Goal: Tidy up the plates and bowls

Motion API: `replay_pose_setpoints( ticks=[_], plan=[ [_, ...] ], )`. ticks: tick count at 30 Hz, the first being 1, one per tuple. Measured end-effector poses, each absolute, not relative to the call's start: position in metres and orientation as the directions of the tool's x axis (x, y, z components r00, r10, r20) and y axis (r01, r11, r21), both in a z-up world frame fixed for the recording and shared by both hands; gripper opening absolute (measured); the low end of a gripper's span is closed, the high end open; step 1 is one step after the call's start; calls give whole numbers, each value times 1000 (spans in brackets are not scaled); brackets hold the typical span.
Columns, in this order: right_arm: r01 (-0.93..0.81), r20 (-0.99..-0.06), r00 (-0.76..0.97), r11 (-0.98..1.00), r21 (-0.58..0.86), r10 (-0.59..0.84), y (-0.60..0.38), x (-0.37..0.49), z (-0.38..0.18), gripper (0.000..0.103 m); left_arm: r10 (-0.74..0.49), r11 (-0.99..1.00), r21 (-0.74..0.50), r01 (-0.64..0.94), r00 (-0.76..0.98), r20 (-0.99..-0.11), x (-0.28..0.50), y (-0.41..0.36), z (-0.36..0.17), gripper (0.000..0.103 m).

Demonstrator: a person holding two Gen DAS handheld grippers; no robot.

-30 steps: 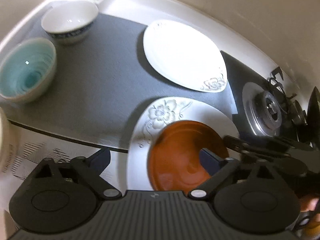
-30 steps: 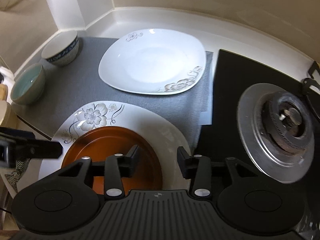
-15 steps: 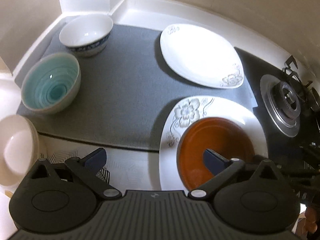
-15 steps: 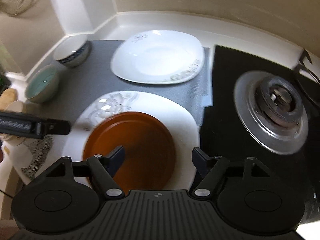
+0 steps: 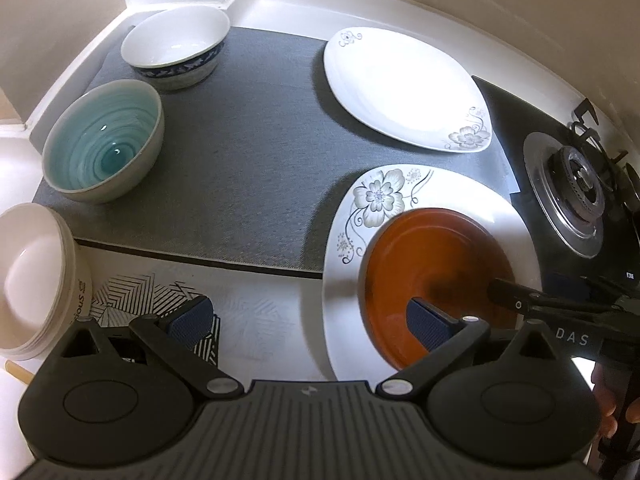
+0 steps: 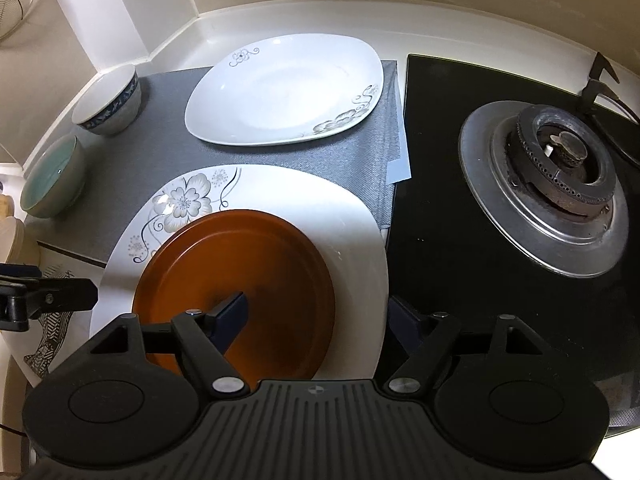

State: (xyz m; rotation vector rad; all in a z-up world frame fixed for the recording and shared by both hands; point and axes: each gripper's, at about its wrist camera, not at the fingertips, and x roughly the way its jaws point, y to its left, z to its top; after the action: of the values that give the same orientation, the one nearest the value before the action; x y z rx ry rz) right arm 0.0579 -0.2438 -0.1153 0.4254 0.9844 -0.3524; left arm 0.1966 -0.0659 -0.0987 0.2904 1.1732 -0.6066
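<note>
Three plates lie ahead of the grippers on the grey mat point(image 5: 248, 168); the largest, a white plate with a flower print point(image 6: 280, 196), sits just in front of the right gripper point(image 6: 320, 320) and carries the brown plate point(image 6: 256, 264) on its near half; the second white plate point(image 6: 288, 88) lies beyond them, apart, toward the back wall. The right gripper has just been opening and now stands wide, its left finger over the brown plate, its right finger past the white plate's right edge, neither pad pressing anything. The left gripper point(image 5: 308, 320) also stands wide with nothing between its pads; its right finger hangs over the brown plate's near rim, its left over the patterned white counter point(image 5: 256, 312). Two bowls stand far left of it on the mat: a teal one point(image 5: 104, 144) and, beyond it, a white bowl with a blue band point(image 5: 176, 48), close together but not touching; a stack of pale bowls point(image 5: 32, 280) sits off the mat at the left edge. Open mat stretches between bowls and plates; the black stove point(image 6: 540, 184) borders the plates on the right.
</note>
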Motion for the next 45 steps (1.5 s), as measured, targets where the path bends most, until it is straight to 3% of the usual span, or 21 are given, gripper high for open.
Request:
replay_pose_setpoints(
  ticks=[17,30,45],
  plan=[
    [429,-857,511,885,183,-70,-242,80,-118,84,-269,836,-78,543,282,-921,198,-57,-97,103],
    [347,-800,596,921,176,-72,-229,49,-70,89,-268,817,-35,576,325,-907,192,-64,-87,103],
    [348,-792,603,924,158,-91,-219,40,-64,90,-257,799,7,601,352,-900,183,-69,-83,103]
  ],
)
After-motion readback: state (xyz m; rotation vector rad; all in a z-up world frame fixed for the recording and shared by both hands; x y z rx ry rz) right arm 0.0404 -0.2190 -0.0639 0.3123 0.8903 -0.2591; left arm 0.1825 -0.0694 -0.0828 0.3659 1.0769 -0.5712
